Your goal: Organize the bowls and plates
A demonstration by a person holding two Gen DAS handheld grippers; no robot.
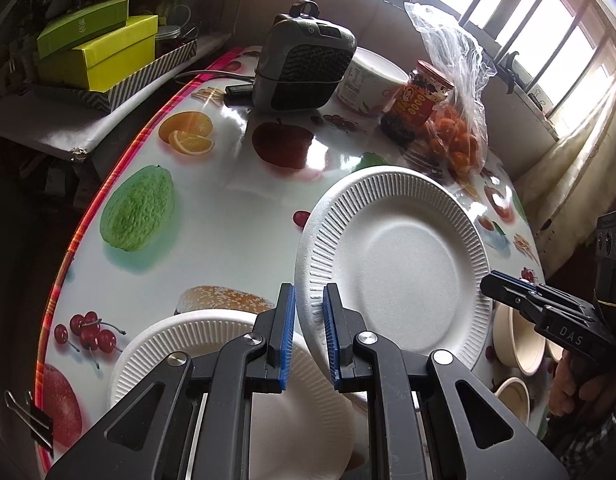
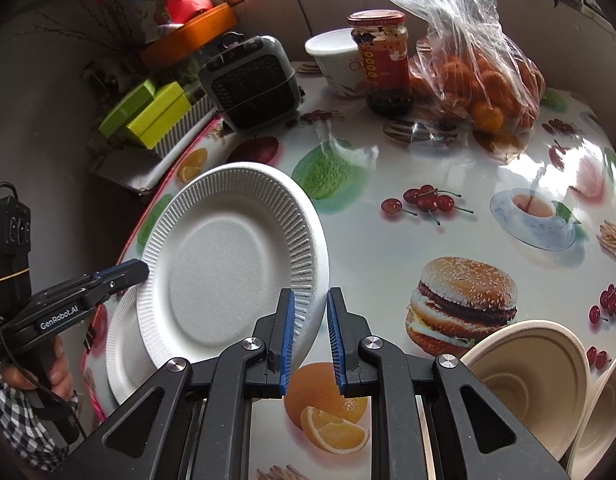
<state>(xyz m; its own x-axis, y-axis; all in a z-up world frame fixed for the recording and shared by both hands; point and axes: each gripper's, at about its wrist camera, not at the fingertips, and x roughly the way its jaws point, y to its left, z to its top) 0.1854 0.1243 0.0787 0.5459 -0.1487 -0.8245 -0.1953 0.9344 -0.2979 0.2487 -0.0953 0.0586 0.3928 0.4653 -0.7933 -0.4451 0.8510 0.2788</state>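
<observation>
A white ribbed paper plate (image 1: pixel 396 264) is held tilted above the table between both grippers. My left gripper (image 1: pixel 310 336) straddles its left rim with the pads a little apart; it also shows in the right wrist view (image 2: pixel 141 269) at the plate's (image 2: pixel 231 264) left rim. My right gripper (image 2: pixel 311 336) straddles the plate's right rim, and also shows in the left wrist view (image 1: pixel 488 282). A second white plate (image 1: pixel 195 344) lies flat below, near the table's edge (image 2: pixel 121 344). Tan bowls (image 2: pixel 532 380) stand at the right (image 1: pixel 518 344).
The round table (image 1: pixel 235 216) has a glossy fruit-print cover. At its back stand a small grey heater (image 1: pixel 303 68), a white tub (image 1: pixel 370 82), a sauce jar (image 1: pixel 418 102) and a bag of oranges (image 2: pixel 480 76). Green boxes (image 1: pixel 95 48) sit on a shelf at the left.
</observation>
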